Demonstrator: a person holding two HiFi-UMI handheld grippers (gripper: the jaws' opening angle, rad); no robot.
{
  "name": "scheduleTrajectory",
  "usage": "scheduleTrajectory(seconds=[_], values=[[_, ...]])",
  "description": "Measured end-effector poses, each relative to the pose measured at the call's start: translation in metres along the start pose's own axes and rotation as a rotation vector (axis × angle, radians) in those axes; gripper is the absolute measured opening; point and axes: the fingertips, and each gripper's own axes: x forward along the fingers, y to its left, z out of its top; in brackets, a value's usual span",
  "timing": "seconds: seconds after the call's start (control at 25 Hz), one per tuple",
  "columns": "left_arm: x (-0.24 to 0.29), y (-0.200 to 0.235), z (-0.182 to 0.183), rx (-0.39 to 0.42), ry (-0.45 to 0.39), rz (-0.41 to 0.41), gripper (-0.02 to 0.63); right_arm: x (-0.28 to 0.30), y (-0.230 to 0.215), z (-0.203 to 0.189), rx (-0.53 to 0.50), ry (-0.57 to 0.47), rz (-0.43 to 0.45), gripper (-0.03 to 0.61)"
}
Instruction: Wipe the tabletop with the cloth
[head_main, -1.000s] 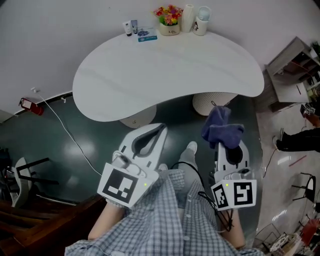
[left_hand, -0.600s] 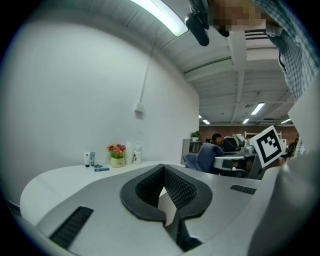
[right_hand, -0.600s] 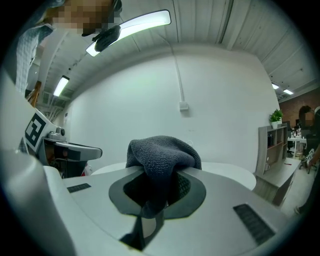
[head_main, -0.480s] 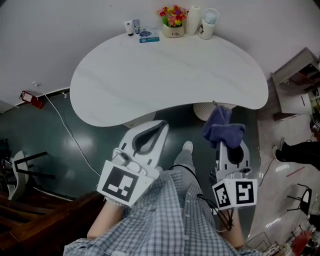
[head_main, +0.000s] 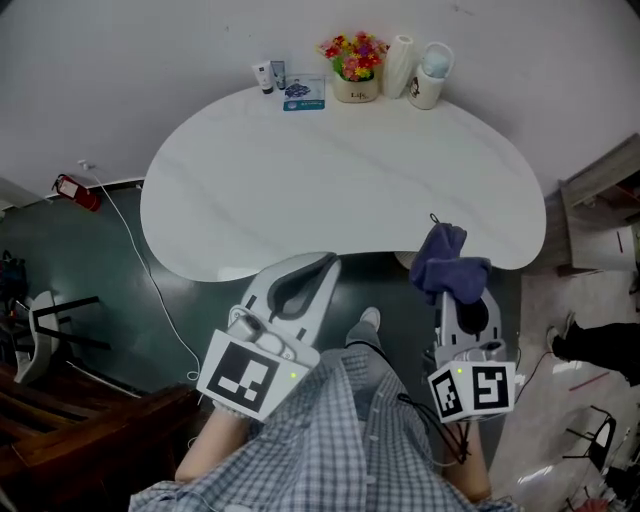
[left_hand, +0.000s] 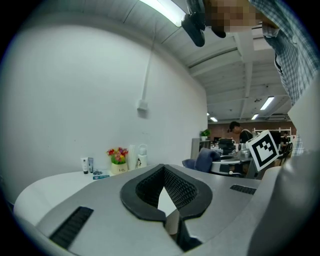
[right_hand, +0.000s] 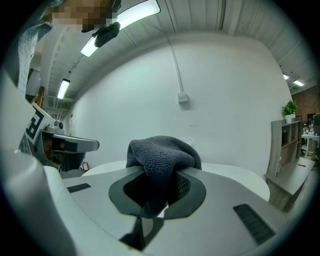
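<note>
The right gripper is clamped on the cloth, a dark blue-grey terry towel with a nubby loop pile. In the right gripper view the cloth bunches into a rounded hump over the tips of the gripper, and a thick fold hangs down through the oval opening between the ribbed black pads. From the head view, the cloth's top edge lies at the near rim of the tabletop, straight ahead of this gripper; whether it touches the surface cannot be told.

The left gripper has its jaws together at the tips with nothing between them. In its own view the left gripper shows a leaf-shaped gap ringed by black grid-textured pads set in smooth grey plastic. Its tips sit just short of the tabletop's near edge.

The tabletop is a smooth white kidney-shaped slab with faint grey veining, curving inward on the side toward both grippers. Far ahead of the grippers, along its back edge by the wall, stand two small tubes, a flat blue packet, a pot of bright flowers, a white paper roll and a pale cup.

Behind the grippers is the person's checked shirt
</note>
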Motion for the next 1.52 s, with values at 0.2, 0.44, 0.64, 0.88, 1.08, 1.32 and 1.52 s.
scheduleTrajectory(seconds=[0.2,0.44,0.64,0.88,1.08,1.32,1.52], values=[[0.041,0.006,0.004,-0.011,0.004,0.044,0.002,0.027,-0.036,0.007,-0.010,0.017,0.037,0.037],[0.086,-0.001,0.006,-0.028,0.008,0.075,0.002,0.049,-0.076,0.006,-0.029,0.041,0.082,0.037],[0.110,-0.006,0.009,-0.039,0.017,0.107,0.002,0.061,-0.098,0.005,-0.027,0.063,0.119,0.037],[0.125,-0.003,0.006,-0.036,0.043,0.128,0.002,0.070,-0.113,-0.009,-0.015,0.101,0.129,0.037],[0.131,0.011,0.004,-0.032,0.066,0.117,0.002,0.080,-0.119,-0.027,-0.009,0.151,0.098,0.037],[0.138,0.029,0.002,-0.037,0.084,0.083,0.002,0.088,-0.122,-0.062,-0.022,0.247,0.054,0.037],[0.141,0.044,0.003,-0.040,0.082,0.074,0.002,0.097,-0.116,-0.089,-0.032,0.320,0.057,0.037]])
